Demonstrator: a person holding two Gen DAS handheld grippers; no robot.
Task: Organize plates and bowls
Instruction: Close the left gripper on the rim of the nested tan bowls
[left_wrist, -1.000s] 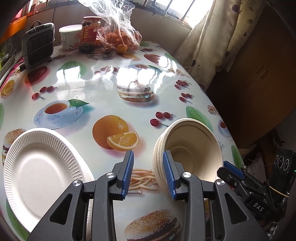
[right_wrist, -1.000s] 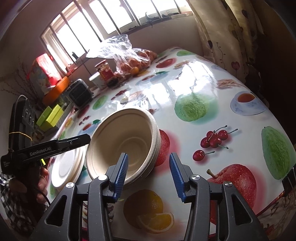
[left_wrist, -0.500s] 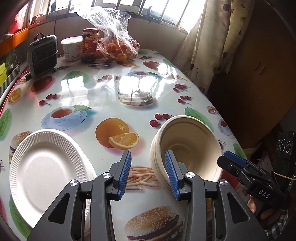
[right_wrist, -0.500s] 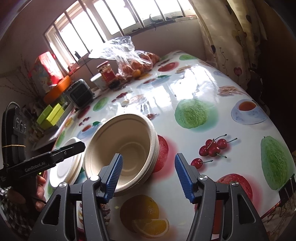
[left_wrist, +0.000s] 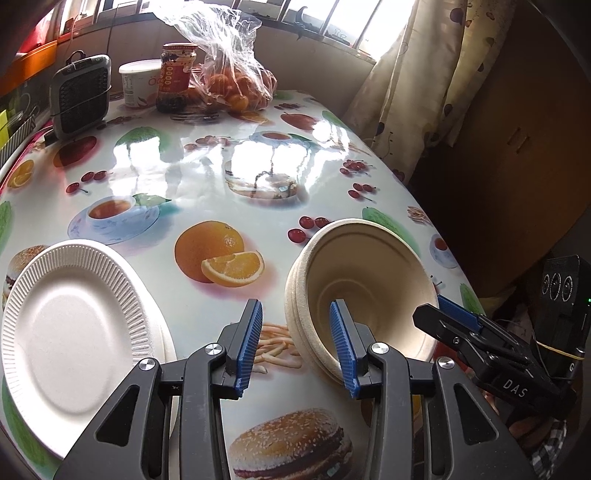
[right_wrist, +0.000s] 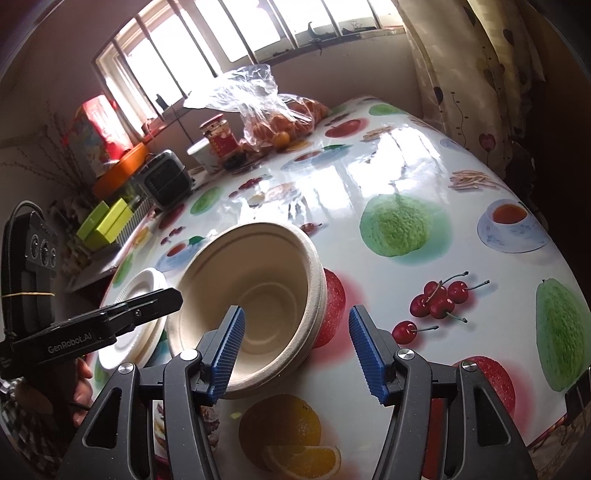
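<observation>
My left gripper (left_wrist: 295, 345) and right gripper (right_wrist: 295, 352) both stand open, gripping nothing; their jaws have just been widening. Between them the stacked bowls (left_wrist: 364, 288) sit on the fruit-print table (left_wrist: 207, 173), with the paper plates (left_wrist: 70, 325) further left and a bag of oranges (left_wrist: 236, 88) far behind.
</observation>
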